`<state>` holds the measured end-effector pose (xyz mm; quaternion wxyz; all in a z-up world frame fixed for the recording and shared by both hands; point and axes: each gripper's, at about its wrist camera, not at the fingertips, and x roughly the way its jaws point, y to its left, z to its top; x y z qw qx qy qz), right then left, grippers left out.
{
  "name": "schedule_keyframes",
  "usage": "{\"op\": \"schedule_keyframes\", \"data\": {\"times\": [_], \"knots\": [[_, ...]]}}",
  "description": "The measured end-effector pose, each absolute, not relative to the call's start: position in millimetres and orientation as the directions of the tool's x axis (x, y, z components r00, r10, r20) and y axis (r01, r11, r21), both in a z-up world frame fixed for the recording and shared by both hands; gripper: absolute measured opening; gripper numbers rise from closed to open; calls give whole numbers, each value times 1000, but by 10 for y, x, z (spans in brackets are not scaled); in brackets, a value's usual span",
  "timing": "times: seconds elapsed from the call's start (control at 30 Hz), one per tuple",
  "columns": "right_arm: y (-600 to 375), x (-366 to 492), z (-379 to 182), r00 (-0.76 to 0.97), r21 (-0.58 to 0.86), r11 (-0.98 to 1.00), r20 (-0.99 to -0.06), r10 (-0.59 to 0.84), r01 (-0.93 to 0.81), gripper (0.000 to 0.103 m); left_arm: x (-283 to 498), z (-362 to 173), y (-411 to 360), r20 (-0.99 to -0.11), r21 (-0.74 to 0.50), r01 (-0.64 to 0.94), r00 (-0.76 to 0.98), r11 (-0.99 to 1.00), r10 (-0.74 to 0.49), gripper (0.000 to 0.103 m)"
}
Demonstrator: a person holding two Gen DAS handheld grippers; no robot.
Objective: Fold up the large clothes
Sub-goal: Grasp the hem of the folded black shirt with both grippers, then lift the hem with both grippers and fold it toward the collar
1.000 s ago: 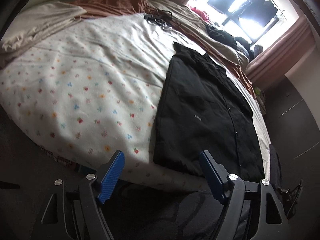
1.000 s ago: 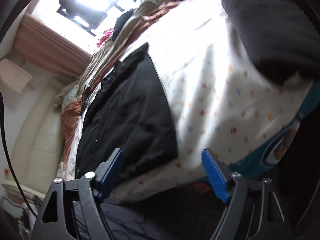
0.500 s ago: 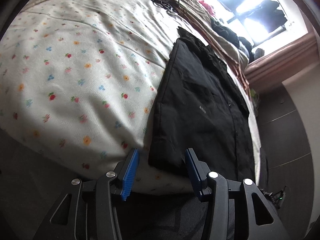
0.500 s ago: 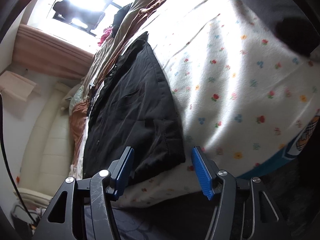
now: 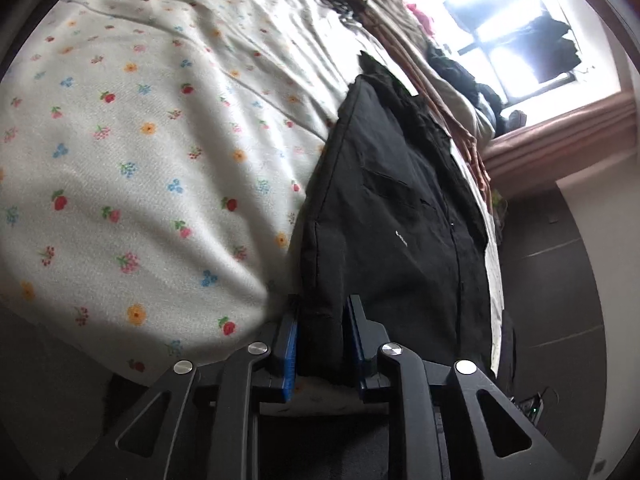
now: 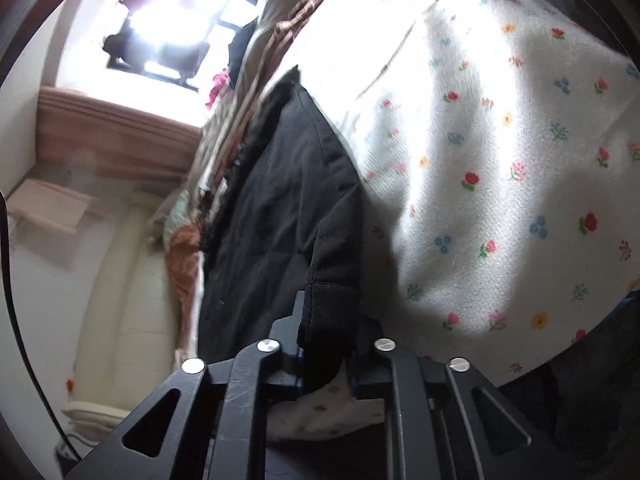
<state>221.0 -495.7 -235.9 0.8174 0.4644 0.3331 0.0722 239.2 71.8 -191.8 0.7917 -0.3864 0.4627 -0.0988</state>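
Left wrist view gives me the biggest thing first, the bed under its flowered white sheet, and I place everything against it; the black garment lies flat along the side of the bed nearest the window, running lengthwise from the near edge toward the far end; it looks already narrowed into a long panel, sides turned in, so I judge the lengthwise folds done and the crosswise fold, hem toward collar, not yet made; both near corners are only now being taken.

My left gripper sits at the near edge of the bed; its jaws are closing with the garment's near corner between the blue pads, and the cloth already looks pinched.

The right wrist view shows the black garment from its other long edge, bordering the open middle of the bed; my right gripper is closing on that side's near corner, cloth bunched between the jaws, pressed on both sides.

Only the left view shows the garment's front, with a pocket flap and small white logo; only the right view shows the cream sofa beyond the bed and the raised thickness of the corner hem.
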Motion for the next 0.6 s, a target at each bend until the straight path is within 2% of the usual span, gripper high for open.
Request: {"op": "schedule_keyframes", "data": {"times": [0.03,0.17,0.37,0.6], "knots": [[-4948,2189,-2326,773,806,562,-472,424,184,12,2369,-1892,740,-643,-715,-201,564,669,-518,17],[-4894,2125,-2066,794,805,575,-443,417,147,10,2270,-1655,732,-613,-713,-160,614,683,-497,14],[-4802,1963,-1590,828,811,581,-369,422,65,9,2100,-1263,812,-559,-733,-122,669,669,-490,12],[-4670,1612,-996,855,809,587,-276,439,-40,9,1741,-658,939,-454,-767,-48,746,640,-488,12]]}}
